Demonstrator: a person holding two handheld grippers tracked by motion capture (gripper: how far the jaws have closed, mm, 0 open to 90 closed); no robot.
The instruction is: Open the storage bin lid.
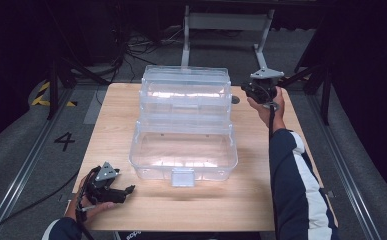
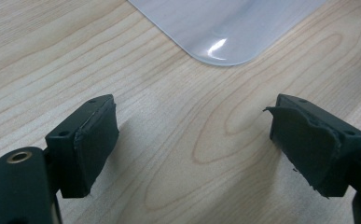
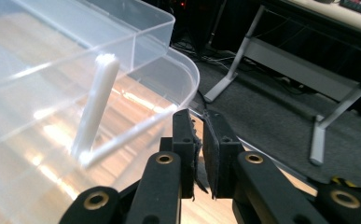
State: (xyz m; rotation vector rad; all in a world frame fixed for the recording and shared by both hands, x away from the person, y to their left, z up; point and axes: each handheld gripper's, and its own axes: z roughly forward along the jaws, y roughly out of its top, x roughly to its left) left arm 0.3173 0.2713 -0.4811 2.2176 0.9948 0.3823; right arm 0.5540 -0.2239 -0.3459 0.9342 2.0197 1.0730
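Note:
A clear plastic tiered box (image 1: 183, 125) stands open in the middle of the wooden table (image 1: 261, 200), its upper trays stepped back toward the far edge. My left gripper (image 1: 128, 189) rests at the near left corner of the table. Its jaws are open and point toward the box, with only bare wood between the pads (image 2: 94, 140). A rounded corner of the box (image 2: 225, 28) lies ahead of it. My right gripper (image 1: 245, 89) is held up by the box's far right corner. It is shut with nothing between its fingers, beside the tray rim (image 3: 136, 37) and a white hinge arm (image 3: 96, 102).
A person's right arm in a dark sleeve with a white stripe (image 1: 296, 185) reaches along the table's right side. A grey metal frame (image 1: 226, 22) and cables stand on the floor behind the table. A floor rail and a "4" mark (image 1: 64, 141) lie to the left.

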